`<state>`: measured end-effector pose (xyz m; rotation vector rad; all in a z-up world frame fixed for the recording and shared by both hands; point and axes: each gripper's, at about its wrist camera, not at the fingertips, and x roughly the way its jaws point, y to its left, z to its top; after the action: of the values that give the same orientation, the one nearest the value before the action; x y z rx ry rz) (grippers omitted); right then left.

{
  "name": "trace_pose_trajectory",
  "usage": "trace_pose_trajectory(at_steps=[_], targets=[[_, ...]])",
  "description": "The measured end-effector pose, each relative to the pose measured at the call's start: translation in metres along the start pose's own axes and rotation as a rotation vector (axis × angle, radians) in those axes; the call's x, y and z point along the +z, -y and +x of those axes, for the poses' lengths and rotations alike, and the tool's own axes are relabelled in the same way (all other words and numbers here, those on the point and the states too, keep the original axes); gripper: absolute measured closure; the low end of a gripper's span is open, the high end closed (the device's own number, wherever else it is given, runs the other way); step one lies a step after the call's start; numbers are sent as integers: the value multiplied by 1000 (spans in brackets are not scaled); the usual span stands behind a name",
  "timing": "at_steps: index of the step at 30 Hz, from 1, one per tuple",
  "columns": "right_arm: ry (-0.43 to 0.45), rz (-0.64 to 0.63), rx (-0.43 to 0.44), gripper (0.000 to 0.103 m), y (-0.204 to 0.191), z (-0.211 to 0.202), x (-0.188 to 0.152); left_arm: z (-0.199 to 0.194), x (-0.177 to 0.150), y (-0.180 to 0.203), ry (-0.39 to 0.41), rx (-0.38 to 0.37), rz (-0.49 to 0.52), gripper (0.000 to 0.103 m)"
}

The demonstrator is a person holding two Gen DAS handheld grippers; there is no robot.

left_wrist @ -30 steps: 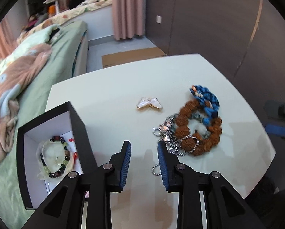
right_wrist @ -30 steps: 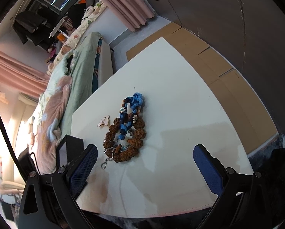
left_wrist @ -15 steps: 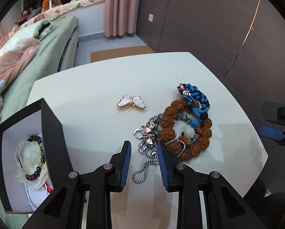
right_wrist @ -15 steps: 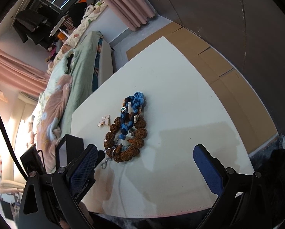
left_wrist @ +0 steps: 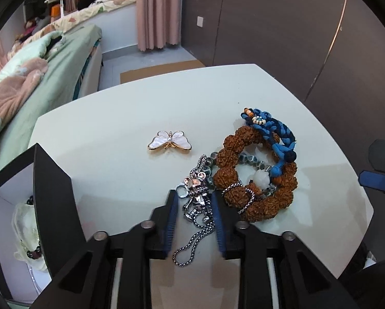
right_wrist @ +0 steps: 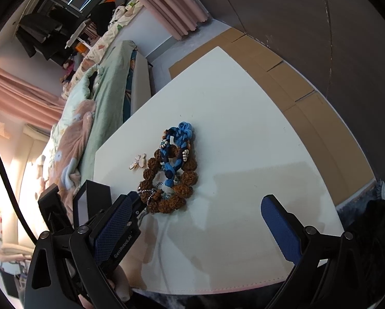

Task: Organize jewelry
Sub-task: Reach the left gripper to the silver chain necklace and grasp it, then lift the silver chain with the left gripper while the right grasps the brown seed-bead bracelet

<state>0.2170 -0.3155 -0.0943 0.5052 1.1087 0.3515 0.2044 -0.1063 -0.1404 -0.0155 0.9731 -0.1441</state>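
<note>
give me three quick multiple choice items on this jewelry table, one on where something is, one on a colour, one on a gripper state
1. Where is the gold-rimmed white butterfly brooch?
A. inside the black open box
B. alone on the white table, left of the jewelry pile
C. on the braided cord

2. What colour is the braided cord bracelet lying across the brown knobbly bead bracelet?
A. blue
B. red
C. yellow

3. How is the left gripper?
A. wide open over bare table
B. narrowed around the silver chain with charm
C. clamped on the box

Answers: 1 B, it lies apart on the table. 2 A, blue strands show. 3 B, the chain sits between the pads, which have just been closing.
</note>
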Motion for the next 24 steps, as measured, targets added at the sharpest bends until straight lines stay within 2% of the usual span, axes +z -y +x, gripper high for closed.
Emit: trace_pose_trajectory(at_steps=[2, 3, 10, 18, 24], targets=[[-3, -7, -5, 1, -1, 2, -1, -1, 0, -3, -1, -18, -15, 88], [-5, -9, -8, 1, -1, 3, -1, -3, -1, -4, 7, -25, -24, 93], [-27, -3, -28, 2, 4, 15, 1, -34, 6, -10, 89, -61, -48, 93], [-62, 29, -13, 36, 7, 36, 6, -69, 17, -23, 153, -94, -89, 93], [-69, 7, -27, 53, -5, 53, 10, -93, 24, -30, 187, -95, -91, 93]])
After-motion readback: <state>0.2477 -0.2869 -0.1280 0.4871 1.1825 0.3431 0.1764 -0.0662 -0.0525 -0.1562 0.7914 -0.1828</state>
